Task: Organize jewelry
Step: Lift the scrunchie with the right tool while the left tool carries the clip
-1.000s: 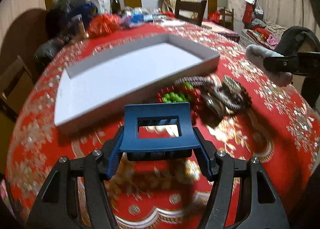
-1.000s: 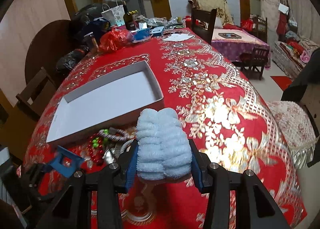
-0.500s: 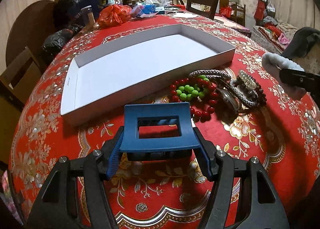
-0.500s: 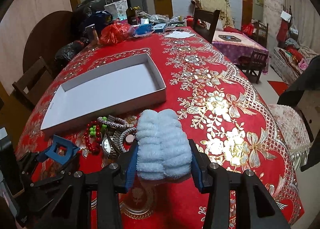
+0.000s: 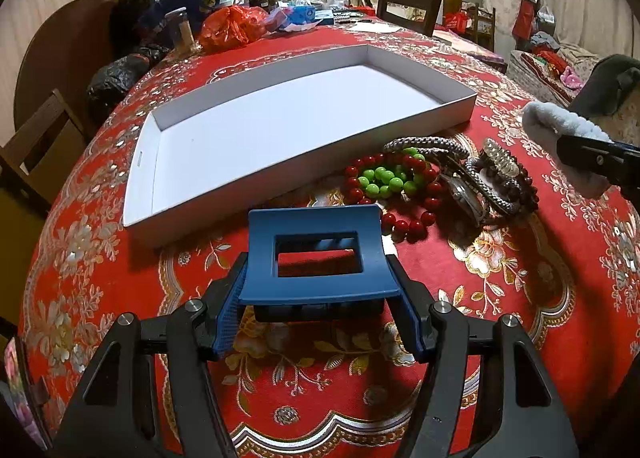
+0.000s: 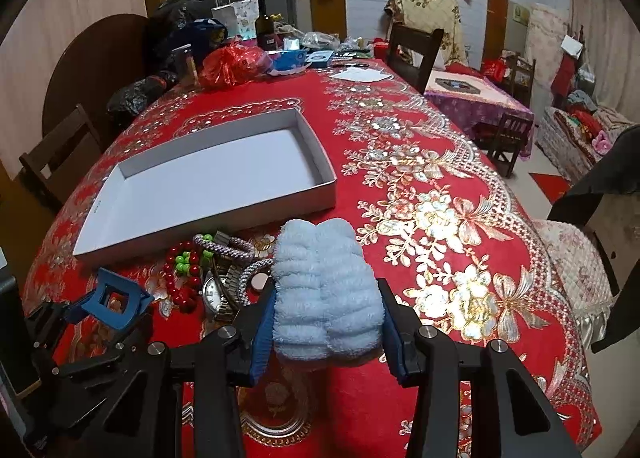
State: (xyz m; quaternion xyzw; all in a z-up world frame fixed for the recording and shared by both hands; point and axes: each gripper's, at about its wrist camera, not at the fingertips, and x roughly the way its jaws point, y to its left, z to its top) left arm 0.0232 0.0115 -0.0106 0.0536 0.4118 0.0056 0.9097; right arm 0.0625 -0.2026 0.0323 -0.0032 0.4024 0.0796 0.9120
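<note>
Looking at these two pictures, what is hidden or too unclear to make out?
- Right wrist view: the fluffy blue cloth in the right gripper hides part of the jewelry pile.
- Left wrist view: the blue hair claw in the left gripper covers the tablecloth behind it.
- Both views: the watch dial is too small to read.

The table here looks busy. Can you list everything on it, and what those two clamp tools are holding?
White tray: one, shallow, nothing in it, mid-table.
Red bead bracelet: one, near edge of the tray.
Green bead bracelet: one, inside the red loop.
Braided cords: grey-white, in the pile.
Wristwatch: one, silver, in the pile.
Red plastic bag: one, far end.
Dark bottle: one, far end.
Tablecloth: red, gold flowers.
Hair claw clip: one, blue, in the left gripper jaws.
Fluffy cloth roll: one, pale blue, in the right gripper jaws.
</note>
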